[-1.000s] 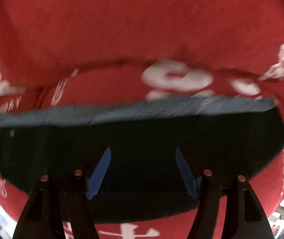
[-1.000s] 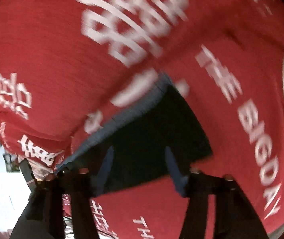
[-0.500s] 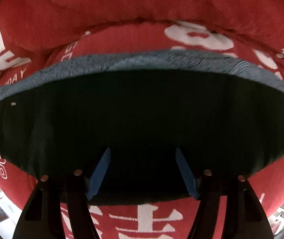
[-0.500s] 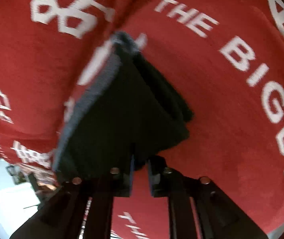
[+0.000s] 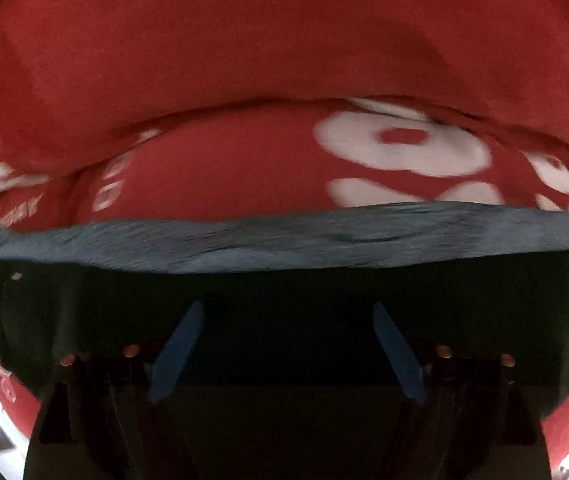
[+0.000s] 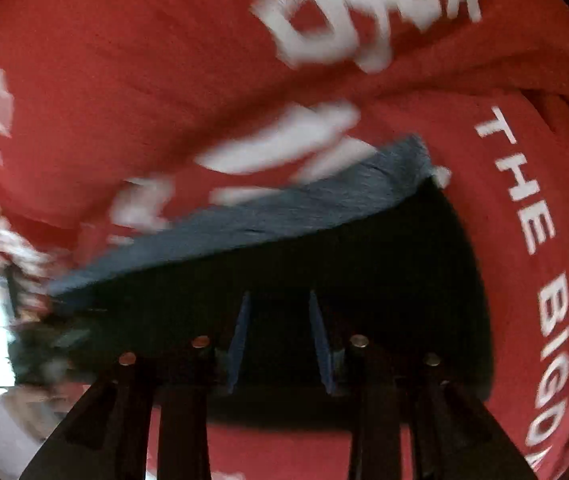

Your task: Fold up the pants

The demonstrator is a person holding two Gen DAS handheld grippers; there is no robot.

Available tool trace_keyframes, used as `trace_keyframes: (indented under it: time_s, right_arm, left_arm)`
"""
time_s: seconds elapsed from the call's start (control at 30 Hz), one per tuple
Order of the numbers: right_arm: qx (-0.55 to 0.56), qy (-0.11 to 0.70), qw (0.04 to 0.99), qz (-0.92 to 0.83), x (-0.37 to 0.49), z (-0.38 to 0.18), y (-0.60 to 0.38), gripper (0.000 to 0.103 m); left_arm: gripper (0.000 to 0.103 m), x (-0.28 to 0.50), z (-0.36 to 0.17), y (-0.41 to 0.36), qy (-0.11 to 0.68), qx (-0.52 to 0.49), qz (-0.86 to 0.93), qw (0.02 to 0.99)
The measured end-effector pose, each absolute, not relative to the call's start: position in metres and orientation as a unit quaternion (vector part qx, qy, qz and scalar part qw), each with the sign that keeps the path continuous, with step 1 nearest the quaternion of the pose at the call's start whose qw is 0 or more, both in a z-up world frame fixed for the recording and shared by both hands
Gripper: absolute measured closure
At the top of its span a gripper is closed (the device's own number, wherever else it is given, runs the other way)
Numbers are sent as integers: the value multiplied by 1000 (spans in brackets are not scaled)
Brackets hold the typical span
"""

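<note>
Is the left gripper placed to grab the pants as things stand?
Probably yes: the left gripper is open right over the dark pants, nothing between them on the red cloth.

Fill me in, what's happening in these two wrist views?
A person with two handheld grippers is folding dark pants with a blue-grey waistband, laid on a red cloth with white lettering. The left gripper is wide open above the pants, gripping nothing. The right gripper is also open, with a narrower gap, over the pants near one end. Neither holds fabric right now; the right view is motion-blurred.
</note>
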State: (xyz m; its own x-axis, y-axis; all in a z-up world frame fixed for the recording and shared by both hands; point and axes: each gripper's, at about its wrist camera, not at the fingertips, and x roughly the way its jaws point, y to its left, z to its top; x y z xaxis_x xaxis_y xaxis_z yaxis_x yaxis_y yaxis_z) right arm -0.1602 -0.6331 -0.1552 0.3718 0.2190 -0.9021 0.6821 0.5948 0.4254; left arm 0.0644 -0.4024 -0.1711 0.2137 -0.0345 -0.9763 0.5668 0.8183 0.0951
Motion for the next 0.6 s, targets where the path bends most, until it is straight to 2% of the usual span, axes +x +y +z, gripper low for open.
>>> trace_keyframes:
  time_s: [0.1,0.13,0.17,0.27,0.33,0.43,0.6]
  right_arm:
    - [438,524,699,-211,-180,-146,-645,76]
    - [427,531,696,-224,-182,-138,-642,72]
    - [418,540,697,-219,-179,-133,-637,69]
    - [394,556,717,-147,-150,-116,-606,68]
    - [381,556,733,-89,-117,-103,-574,67]
    - [350,548,759,-31,-57,-84,-517,48]
    - [304,547,777,68,51,-69,-408,47]
  left_arm:
    - [14,82,-165,-356,601,228,-164,748]
    - [15,88,-160,-337,604,223,-153,750]
    - [15,93,-154,-318,603,220,-142,754]
    - [15,104,-132,-261,597,211,-118,765]
    - [15,111,-124,-234,591,206,-117,771]
    - [15,124,-117,-204,580,209,-132,776]
    - [15,158,-142,-162,554,231,-144,787]
